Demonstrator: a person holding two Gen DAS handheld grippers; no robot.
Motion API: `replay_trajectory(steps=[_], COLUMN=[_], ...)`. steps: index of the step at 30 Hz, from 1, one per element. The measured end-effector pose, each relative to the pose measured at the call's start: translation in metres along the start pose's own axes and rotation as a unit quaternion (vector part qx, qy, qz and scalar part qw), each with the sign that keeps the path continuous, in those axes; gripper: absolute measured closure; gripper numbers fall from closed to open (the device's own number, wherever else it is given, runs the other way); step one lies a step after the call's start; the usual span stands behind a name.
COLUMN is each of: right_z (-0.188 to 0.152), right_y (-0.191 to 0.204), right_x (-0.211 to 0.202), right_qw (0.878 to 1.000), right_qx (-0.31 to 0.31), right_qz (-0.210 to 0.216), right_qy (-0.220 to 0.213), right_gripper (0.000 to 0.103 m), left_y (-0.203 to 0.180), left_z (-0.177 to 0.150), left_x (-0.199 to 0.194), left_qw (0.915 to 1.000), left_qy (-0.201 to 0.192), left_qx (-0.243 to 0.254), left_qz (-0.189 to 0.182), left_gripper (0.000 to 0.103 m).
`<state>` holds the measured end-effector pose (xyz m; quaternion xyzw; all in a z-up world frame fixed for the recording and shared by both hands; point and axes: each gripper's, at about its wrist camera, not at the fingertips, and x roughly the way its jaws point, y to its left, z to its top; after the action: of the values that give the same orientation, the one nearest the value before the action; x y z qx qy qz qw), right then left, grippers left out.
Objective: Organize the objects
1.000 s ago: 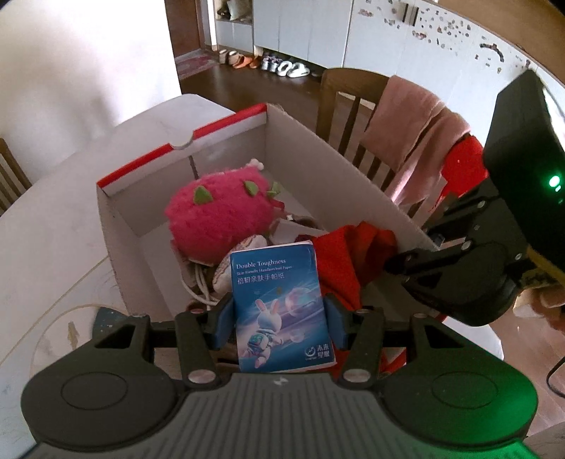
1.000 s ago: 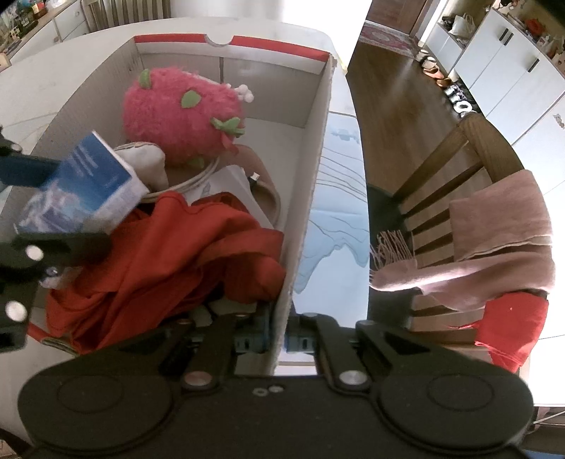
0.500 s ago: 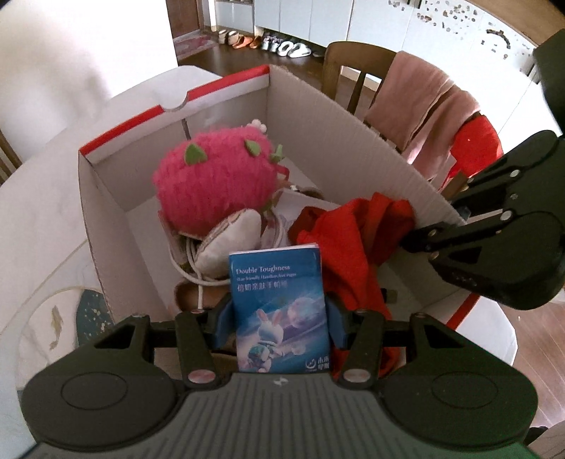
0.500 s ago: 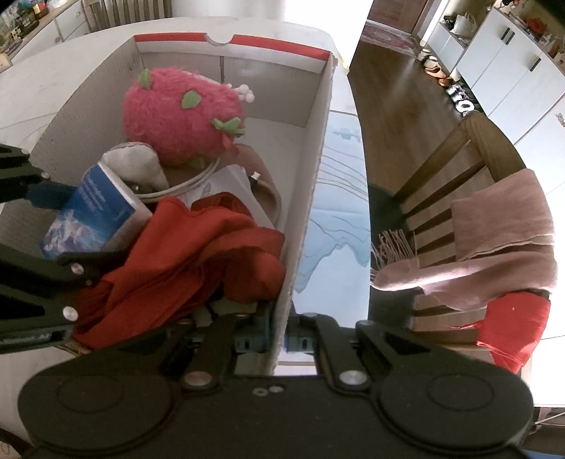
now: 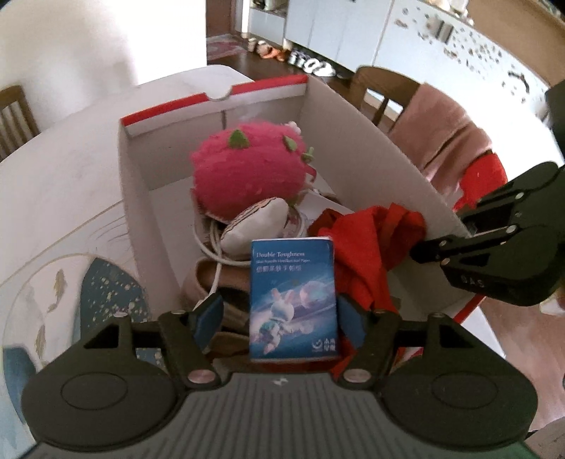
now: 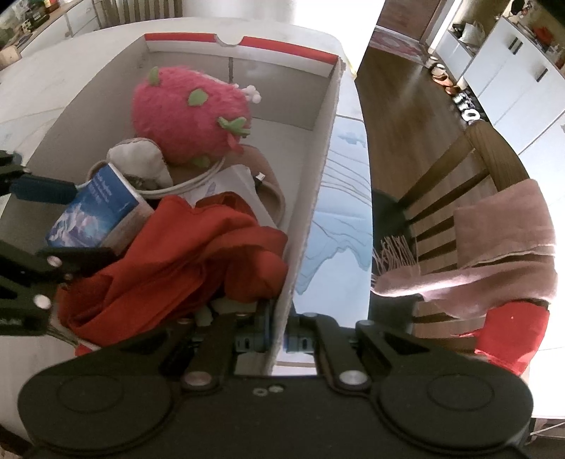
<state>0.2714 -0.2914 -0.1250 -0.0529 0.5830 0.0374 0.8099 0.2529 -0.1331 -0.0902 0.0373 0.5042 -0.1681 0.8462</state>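
Glossy blue tissue pack (image 5: 292, 300) — cartoon rabbit printed.

Beyond my table (image 5: 63, 183) I see a wooden chair (image 6: 469, 183) with a pink scarf (image 6: 501, 240) draped over it, a red cloth (image 6: 508, 335) hanging below, shoes (image 5: 303, 61) by white cabinets (image 5: 335, 28).

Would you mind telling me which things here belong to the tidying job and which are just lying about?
Part of the job:
- tissue pack
- cardboard box
- pink plush toy
- red cloth
- left gripper, jaws just opened
- right gripper, clamping the box wall

Lying about:
- pink scarf
- wooden chair
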Motion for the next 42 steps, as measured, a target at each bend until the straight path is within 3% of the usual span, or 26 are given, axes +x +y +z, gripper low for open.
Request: replay_trajectory(steps=[16, 30, 37, 42], right_z=[-0.001, -0.011, -0.028, -0.046], right_y=[-0.003, -0.001, 0.006, 0.018], right_x=[-0.002, -0.042, -0.078, -0.110], right_qw=[1.000, 0.999, 0.996, 0.989], right_qx=[-0.023, 0.014, 0.053, 0.078], right_qz=[0.007, -0.013, -0.008, 0.014], right_qy=[-0.004, -0.029, -0.064, -0.122], right_gripper=[0.097, 0.097, 0.097, 0.092], left_y=[0.013, 0.023, 0.026, 0.025], left_z=[-0.027, -0.041, -0.049, -0.055], left_x=[-0.070, -0.113, -0.125, -0.135], left_qw=[0.9939, 0.9930, 0.9910, 0.9888], left_qy=[-0.083, -0.113, -0.132, -0.148], left_qx=[-0.072, -0.034, -0.026, -0.020], left_qz=[0.010, 0.000, -0.003, -0.006], left_gripper=[0.028, 0.028, 0.024, 0.018])
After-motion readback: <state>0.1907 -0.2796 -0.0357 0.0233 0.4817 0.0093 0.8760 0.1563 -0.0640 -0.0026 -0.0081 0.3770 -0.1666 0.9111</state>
